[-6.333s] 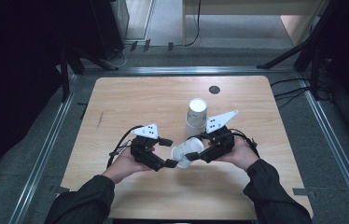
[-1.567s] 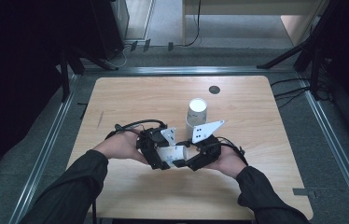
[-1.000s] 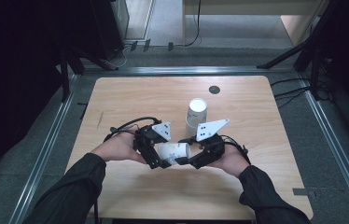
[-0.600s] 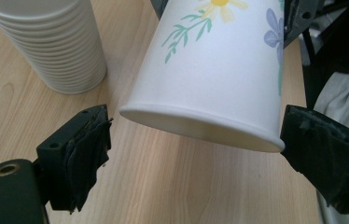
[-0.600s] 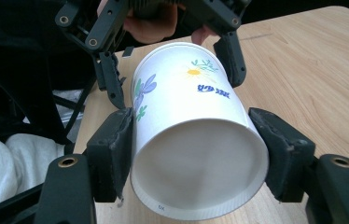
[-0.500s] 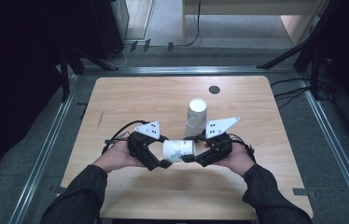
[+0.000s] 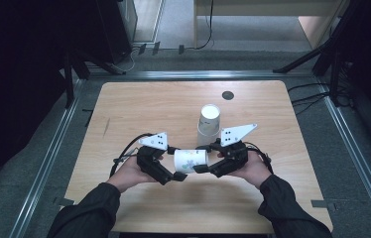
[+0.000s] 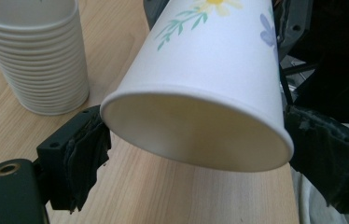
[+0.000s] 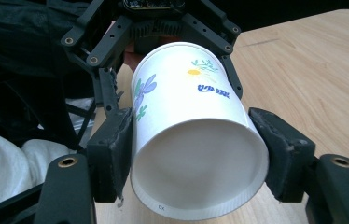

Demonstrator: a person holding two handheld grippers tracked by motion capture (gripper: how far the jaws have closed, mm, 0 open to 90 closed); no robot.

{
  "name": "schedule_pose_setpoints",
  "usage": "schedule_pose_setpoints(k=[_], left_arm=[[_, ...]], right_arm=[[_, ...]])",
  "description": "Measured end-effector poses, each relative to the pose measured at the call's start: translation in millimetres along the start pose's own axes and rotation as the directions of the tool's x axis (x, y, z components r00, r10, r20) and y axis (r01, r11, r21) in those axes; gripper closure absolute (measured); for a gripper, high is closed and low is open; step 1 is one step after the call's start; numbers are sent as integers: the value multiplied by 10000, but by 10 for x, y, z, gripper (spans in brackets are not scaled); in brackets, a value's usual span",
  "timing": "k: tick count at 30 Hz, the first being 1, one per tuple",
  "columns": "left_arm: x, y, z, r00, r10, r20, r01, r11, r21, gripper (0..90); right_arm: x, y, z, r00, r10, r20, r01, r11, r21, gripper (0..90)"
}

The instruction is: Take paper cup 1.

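Both forearms come in from the bottom edge in dark sleeves, bent inward so that the hands face each other low over the worktop. The left hand (image 7: 133, 171) holds the left gripper (image 7: 176, 163) pointing right, its jaws set wide with both pads at the rim of a cup (image 7: 191, 159). The right hand (image 7: 253, 168) holds the right gripper (image 7: 202, 158) pointing left, its pads pressed on the cup's base end.

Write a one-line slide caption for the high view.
Both grippers, left gripper and right gripper, hold a flowered paper cup sideways before the cup stack.
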State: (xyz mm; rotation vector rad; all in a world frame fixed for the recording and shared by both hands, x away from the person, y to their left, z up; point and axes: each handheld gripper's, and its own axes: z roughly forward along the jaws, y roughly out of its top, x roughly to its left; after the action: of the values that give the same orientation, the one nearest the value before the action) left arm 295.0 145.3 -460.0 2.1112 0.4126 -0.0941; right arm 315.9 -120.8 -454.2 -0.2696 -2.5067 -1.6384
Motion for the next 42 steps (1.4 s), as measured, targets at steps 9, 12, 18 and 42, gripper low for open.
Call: schedule_pose_setpoints(k=[9,12,18,42], left_arm=[[25,-10,-5,9997,-146,181,156,9986,-514,122],[28,-18,-1,9998,-118,150,125,9990,-437,127],[32,-35,9,9999,-56,148,62,9992,-397,149],[32,-36,-1,9998,135,176,-130,9995,-281,217]], right_arm=[[-7,-16,22,9998,118,-158,-120,9998,-153,344],[-8,-16,32,9997,134,-223,-138,9998,-174,344],[-10,-16,54,9994,126,-322,-132,9998,-166,344],[-29,-25,65,9986,308,-429,-309,9995,3,333]])
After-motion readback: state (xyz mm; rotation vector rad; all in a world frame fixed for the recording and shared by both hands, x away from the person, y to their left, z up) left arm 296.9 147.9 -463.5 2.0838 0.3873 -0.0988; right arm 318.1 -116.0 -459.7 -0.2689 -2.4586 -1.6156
